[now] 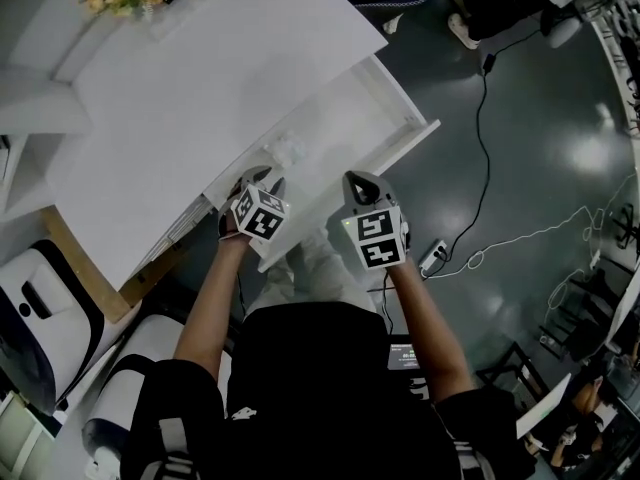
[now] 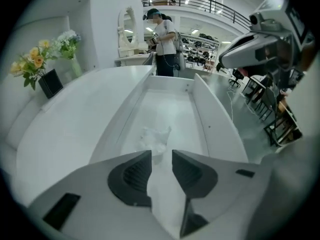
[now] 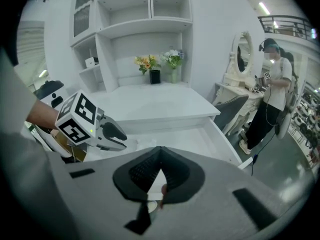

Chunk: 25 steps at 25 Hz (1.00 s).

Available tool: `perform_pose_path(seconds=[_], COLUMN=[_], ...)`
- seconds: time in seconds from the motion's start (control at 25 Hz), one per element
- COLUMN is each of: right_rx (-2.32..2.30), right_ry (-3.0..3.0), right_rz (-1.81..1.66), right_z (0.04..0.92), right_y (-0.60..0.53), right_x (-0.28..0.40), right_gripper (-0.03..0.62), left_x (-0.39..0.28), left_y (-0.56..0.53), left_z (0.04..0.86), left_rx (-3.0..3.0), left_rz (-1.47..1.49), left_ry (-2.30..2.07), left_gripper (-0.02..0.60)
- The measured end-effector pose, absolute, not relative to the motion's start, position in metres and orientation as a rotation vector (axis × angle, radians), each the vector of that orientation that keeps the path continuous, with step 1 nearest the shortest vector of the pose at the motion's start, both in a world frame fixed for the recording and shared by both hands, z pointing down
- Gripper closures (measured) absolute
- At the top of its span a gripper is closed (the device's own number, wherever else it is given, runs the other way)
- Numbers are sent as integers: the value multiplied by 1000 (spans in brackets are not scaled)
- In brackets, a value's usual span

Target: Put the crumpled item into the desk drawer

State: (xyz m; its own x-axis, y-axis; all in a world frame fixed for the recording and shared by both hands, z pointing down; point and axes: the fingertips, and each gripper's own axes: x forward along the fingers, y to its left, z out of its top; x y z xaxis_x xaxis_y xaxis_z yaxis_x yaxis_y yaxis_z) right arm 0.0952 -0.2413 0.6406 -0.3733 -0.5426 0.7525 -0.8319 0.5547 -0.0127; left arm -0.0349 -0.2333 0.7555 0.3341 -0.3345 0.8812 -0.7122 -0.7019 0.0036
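**A:** Left gripper view first: the crumpled, pale translucent wad point(image 2: 153, 139) lies on the floor of the open white desk drawer point(image 2: 211, 115), toward its near end. It is just beyond the left gripper point(image 2: 161, 157), not between the pads.

**B:** So nothing is pinched?

**A:** Nothing. The left jaws stand partly apart, and only bare drawer floor shows in the gap. The right gripper point(image 3: 160, 153) has its jaws pressed together at the tips and is empty. In the head view it sits beside the left one at the drawer's front edge.

**B:** What does the step call for, then?

**A:** By my reading the wad is delivered, so the job is to get clear cleanly. Draw the left gripper back and upward along its own line, so a jaw tip doesn't catch the light material and drag it out. The wad looks to sit below the side walls, so it should not snag under the white desk top point(image 1: 200, 88) if the drawer gets shut. For that, push squarely on the front panel with both grippers so the drawer doesn't skew.
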Motion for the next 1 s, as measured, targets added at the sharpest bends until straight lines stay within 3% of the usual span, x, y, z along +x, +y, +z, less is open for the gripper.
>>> perform_pose_path(seconds=[0.28, 1.0], right_rx=[1166, 1368], right_ry=[-2090, -2107], right_rz=[477, 351], right_z=[616, 536], right_y=[-239, -217], right_x=[83, 70], right_gripper=[600, 600], left_x=[-42, -49], left_y=[-239, -216], left_z=[716, 605], left_rx=[2247, 2450], left_rz=[1229, 1028], left_ry=[-1000, -1066], left_gripper=[550, 574])
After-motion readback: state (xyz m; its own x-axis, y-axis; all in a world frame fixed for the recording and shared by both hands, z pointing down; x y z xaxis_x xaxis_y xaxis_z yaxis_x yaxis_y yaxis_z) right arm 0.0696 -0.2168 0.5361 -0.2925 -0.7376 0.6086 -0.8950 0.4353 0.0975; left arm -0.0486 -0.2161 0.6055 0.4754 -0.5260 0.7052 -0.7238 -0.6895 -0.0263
